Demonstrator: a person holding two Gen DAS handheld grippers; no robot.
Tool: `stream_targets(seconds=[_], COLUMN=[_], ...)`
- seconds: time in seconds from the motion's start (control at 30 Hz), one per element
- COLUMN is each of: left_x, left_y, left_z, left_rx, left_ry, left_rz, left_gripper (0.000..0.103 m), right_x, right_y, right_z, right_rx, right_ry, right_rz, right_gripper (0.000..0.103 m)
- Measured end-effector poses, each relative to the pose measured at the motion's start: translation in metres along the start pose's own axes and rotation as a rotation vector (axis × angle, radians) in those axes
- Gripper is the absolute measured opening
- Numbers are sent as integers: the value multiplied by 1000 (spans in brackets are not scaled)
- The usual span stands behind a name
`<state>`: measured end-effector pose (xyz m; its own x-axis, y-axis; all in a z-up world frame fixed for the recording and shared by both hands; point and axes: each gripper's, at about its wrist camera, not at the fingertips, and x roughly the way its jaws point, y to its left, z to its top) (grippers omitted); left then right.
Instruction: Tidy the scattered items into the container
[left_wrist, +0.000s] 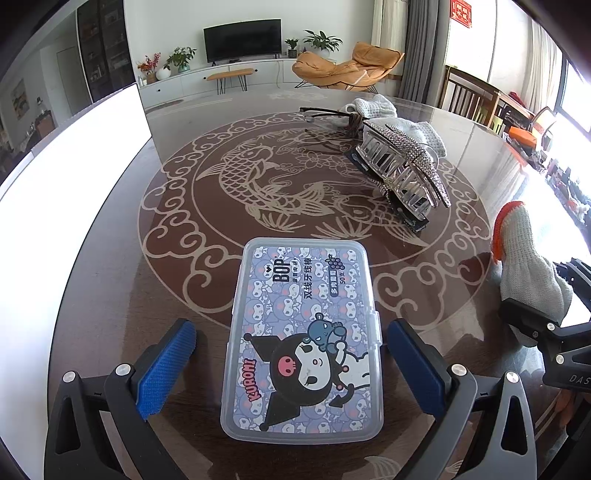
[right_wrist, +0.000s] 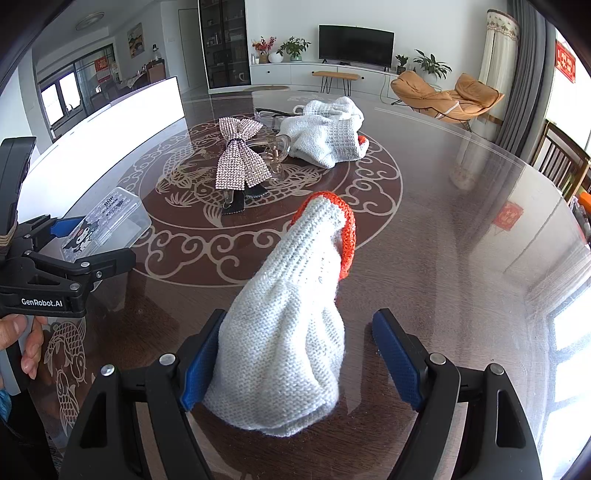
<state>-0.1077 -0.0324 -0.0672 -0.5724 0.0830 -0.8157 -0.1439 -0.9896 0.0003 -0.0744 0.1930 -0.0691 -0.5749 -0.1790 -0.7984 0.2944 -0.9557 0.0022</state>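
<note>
A clear plastic floss-pick box with a cartoon label (left_wrist: 301, 339) lies flat on the table between the open fingers of my left gripper (left_wrist: 291, 363); the pads stand apart from its sides. It also shows in the right wrist view (right_wrist: 107, 221). A white knit glove with an orange cuff (right_wrist: 291, 314) lies between the open fingers of my right gripper (right_wrist: 301, 365); the left pad touches it, the right pad is apart. The glove also shows in the left wrist view (left_wrist: 524, 258). The white container (left_wrist: 70, 206) stands at the left.
Mid-table lie a rhinestone bow hair clip (right_wrist: 242, 155), a second white glove (right_wrist: 325, 136) and dark-framed glasses (right_wrist: 269, 112). The round table (right_wrist: 443, 229) has a glossy patterned top. Chairs stand at the far right.
</note>
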Motion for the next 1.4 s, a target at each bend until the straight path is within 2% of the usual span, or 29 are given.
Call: stream_targets(seconds=[1.4], left_x=[-2], left_y=[5], left_z=[-4], left_rx=[-20], left_ry=[-3], left_rz=[8], left_gripper=[103], right_x=[0], right_y=[3], right_z=[0], right_rx=[-2], right_ry=[0], right_rz=[-4], right_gripper=[80])
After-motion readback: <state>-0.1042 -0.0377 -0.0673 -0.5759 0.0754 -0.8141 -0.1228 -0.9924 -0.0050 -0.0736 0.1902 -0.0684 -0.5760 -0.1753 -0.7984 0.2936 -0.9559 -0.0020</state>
